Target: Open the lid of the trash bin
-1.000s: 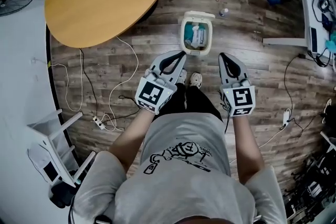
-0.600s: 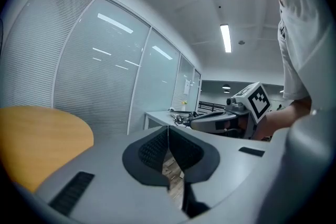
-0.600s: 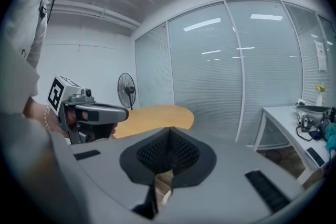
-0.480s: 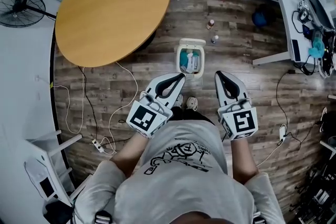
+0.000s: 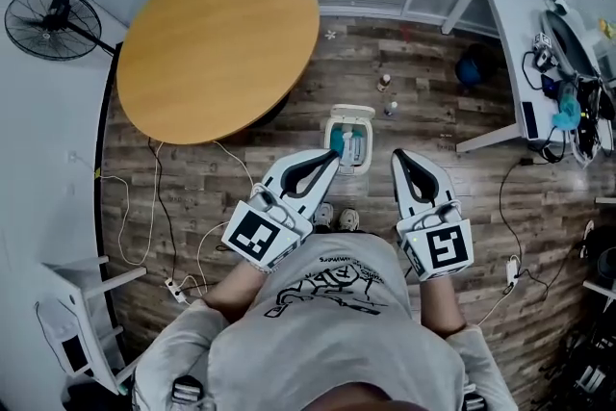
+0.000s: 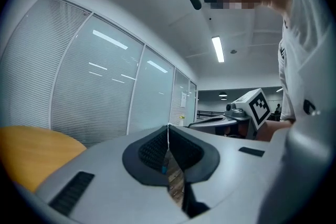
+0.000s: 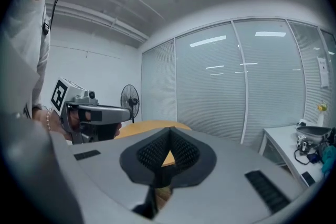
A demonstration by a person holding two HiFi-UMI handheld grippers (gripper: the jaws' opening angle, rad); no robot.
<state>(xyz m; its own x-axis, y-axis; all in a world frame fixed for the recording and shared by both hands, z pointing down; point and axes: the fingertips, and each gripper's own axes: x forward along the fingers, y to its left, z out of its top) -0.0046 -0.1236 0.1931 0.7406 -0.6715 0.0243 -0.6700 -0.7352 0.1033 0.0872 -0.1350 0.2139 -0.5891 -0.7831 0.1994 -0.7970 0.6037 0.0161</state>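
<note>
The trash bin (image 5: 370, 141) is seen on the wooden floor (image 5: 433, 197), its lid (image 5: 352, 114) already raised — contents showing. The left hand-held gripper (image 5: 330, 156) and right hand-held gripper (image 5: 397, 155), jaws together and empty, have been lifted farther above it, so the opening is judged done.

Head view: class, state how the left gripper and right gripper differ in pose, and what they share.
The left gripper slants rightward; the right gripper points nearly straight ahead. The left gripper's tip overlaps the trash bin in view; the right gripper's sits beside it. Both are shut, empty.
</note>
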